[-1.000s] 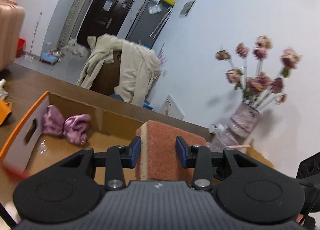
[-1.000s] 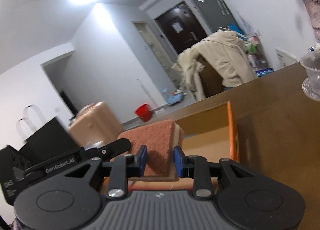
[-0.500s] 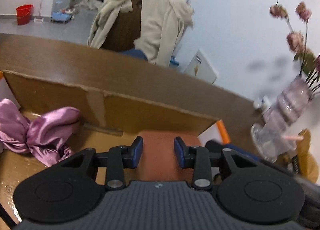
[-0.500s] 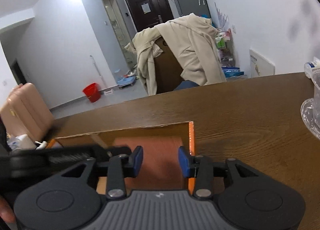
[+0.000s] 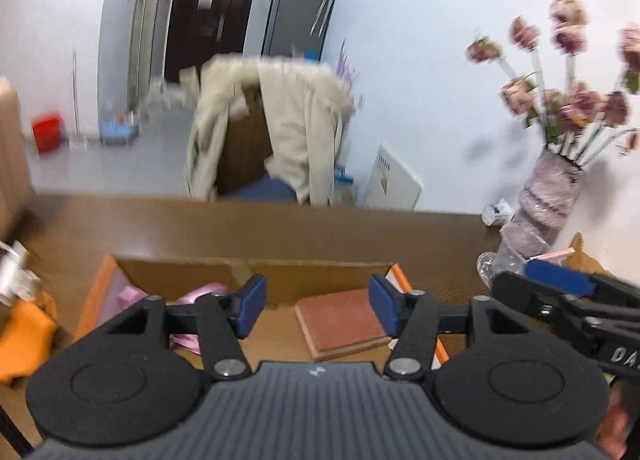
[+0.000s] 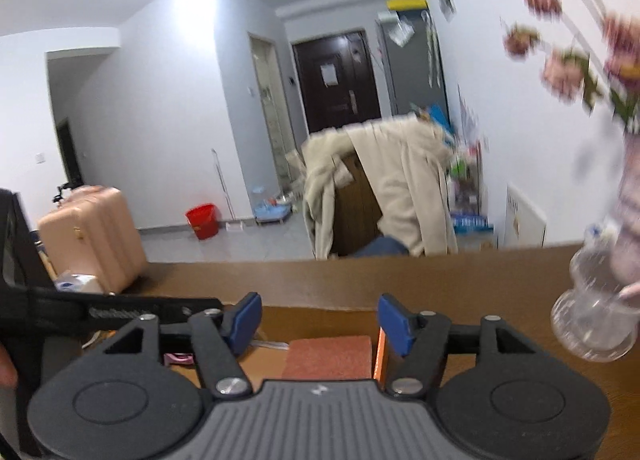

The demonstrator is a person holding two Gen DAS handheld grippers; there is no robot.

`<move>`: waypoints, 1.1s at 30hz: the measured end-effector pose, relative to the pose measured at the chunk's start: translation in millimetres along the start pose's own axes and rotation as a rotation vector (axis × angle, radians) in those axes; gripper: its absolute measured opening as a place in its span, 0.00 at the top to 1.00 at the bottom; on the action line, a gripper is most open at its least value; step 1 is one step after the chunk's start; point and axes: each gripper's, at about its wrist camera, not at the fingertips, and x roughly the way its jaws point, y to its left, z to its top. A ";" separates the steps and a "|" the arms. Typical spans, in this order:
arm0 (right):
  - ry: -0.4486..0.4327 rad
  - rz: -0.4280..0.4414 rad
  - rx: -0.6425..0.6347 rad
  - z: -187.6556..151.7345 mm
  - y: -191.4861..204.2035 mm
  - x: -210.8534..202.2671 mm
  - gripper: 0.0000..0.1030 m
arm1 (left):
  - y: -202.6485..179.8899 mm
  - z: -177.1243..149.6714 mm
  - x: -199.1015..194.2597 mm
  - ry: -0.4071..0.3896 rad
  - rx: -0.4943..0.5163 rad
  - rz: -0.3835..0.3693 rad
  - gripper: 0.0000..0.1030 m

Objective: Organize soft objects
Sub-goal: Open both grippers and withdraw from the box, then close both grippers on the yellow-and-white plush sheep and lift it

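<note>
A rust-red sponge [image 5: 340, 324] with a pale underside lies flat on the floor of the open cardboard box [image 5: 256, 276], near its right end. My left gripper [image 5: 317, 310] hovers over it, its jaws opening, the blue pads clear of the sponge. A pink satin cloth [image 5: 132, 296] lies crumpled at the box's left end. In the right wrist view the sponge [image 6: 326, 356] rests just inside the box's orange edge [image 6: 380, 356]. My right gripper [image 6: 320, 323] hangs above it, jaws also opening and holding nothing. Each gripper shows at the side of the other's view.
The box sits on a brown wooden table [image 5: 240, 219]. A vase of pink flowers [image 5: 548, 195] and a clear plastic bottle [image 6: 592, 320] stand at the right. An orange thing [image 5: 24, 336] lies left of the box. Beyond the table are a coat-draped chair [image 5: 280, 131] and a suitcase [image 6: 92, 236].
Both grippers held the sponge upright in the air, lowered it into the box, then opened and drew back upward. The sponge now lies flat in the box.
</note>
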 end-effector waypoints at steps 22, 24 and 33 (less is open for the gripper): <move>-0.110 0.074 -0.197 -173.1 92.5 -236.0 0.11 | -26.8 -221.8 -264.2 -0.326 0.141 0.094 0.04; -0.034 0.101 -0.173 -194.7 91.9 -228.6 0.13 | -23.2 -245.1 -259.2 -0.271 0.101 0.067 0.04; 0.117 0.119 -0.130 -224.7 99.6 -188.5 0.27 | -21.0 -271.4 -203.1 -0.120 0.075 0.031 0.13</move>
